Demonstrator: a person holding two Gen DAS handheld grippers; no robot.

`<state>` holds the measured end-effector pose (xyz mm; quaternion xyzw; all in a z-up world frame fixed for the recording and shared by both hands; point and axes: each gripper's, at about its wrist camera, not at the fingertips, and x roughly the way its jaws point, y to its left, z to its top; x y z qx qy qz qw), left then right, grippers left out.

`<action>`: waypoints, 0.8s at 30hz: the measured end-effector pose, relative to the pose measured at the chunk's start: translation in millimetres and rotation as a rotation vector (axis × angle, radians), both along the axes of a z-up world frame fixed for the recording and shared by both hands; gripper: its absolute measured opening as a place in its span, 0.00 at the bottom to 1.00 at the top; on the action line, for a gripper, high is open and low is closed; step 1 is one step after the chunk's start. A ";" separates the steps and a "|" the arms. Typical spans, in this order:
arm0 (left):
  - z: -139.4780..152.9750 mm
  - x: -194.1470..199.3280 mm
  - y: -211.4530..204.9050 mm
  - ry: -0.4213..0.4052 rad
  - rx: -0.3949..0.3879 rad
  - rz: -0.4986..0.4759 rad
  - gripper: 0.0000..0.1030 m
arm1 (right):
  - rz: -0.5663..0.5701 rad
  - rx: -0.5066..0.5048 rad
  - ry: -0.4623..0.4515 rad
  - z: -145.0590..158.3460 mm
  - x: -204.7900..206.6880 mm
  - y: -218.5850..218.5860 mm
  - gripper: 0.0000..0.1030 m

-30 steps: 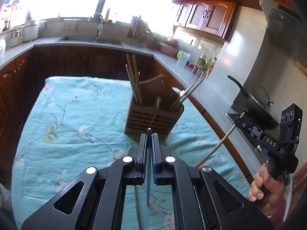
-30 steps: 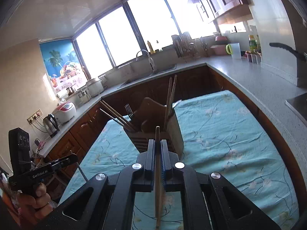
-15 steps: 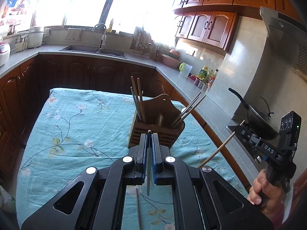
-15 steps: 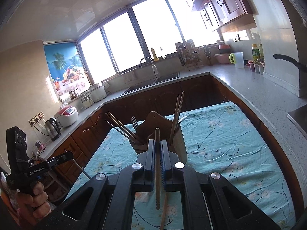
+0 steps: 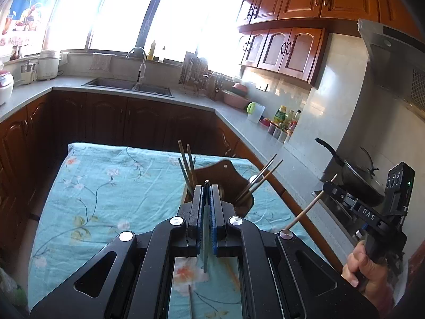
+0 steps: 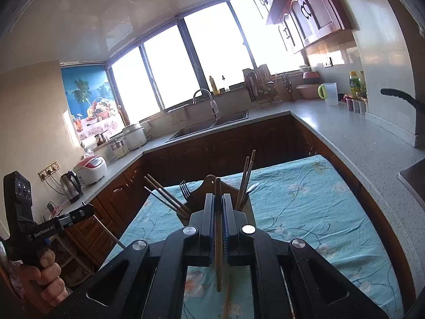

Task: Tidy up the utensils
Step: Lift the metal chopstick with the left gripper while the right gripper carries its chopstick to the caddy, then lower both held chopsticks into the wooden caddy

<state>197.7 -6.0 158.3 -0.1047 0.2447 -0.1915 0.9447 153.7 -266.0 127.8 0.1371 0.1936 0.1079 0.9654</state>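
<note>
My left gripper [image 5: 206, 189] is shut on a thin grey metal chopstick [image 5: 205, 239] that stands upright between its blue pads. Just beyond its tips is the wooden utensil holder [image 5: 233, 176], with several chopsticks leaning in its slots. My right gripper [image 6: 218, 198] is shut on a wooden chopstick [image 6: 218, 239], and the holder [image 6: 208, 186] with a fork [image 6: 184, 187] stands right behind it. Each gripper shows in the other's view, the right one [image 5: 342, 195] with its wooden chopstick [image 5: 305, 212], the left one [image 6: 82, 212] with its metal chopstick [image 6: 107, 230].
A teal floral cloth [image 5: 106, 186] covers the table. One loose chopstick [image 6: 227, 292] lies on it under the right gripper, another [image 5: 190, 300] under the left. Grey counters with a sink [image 5: 127, 86] wrap around. A wok [image 5: 356, 180] sits on the stove at the right.
Both grippers have risen with their chopsticks held. The holder now sits lower in both views, right behind the fingertips, and more of the windows and cabinets shows.
</note>
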 end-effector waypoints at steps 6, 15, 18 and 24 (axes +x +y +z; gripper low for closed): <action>14.0 12.4 -1.5 -0.037 -0.003 0.009 0.03 | -0.011 0.001 -0.029 10.5 9.0 -5.1 0.05; 42.9 39.3 -9.9 -0.125 -0.014 0.019 0.03 | -0.039 0.008 -0.111 38.5 25.8 -10.8 0.05; 51.8 54.1 -12.4 -0.143 -0.025 0.026 0.03 | -0.047 0.009 -0.141 49.0 34.6 -11.4 0.05; 55.6 82.9 -22.0 -0.166 -0.040 0.048 0.03 | -0.068 -0.002 -0.162 56.0 61.6 -9.8 0.05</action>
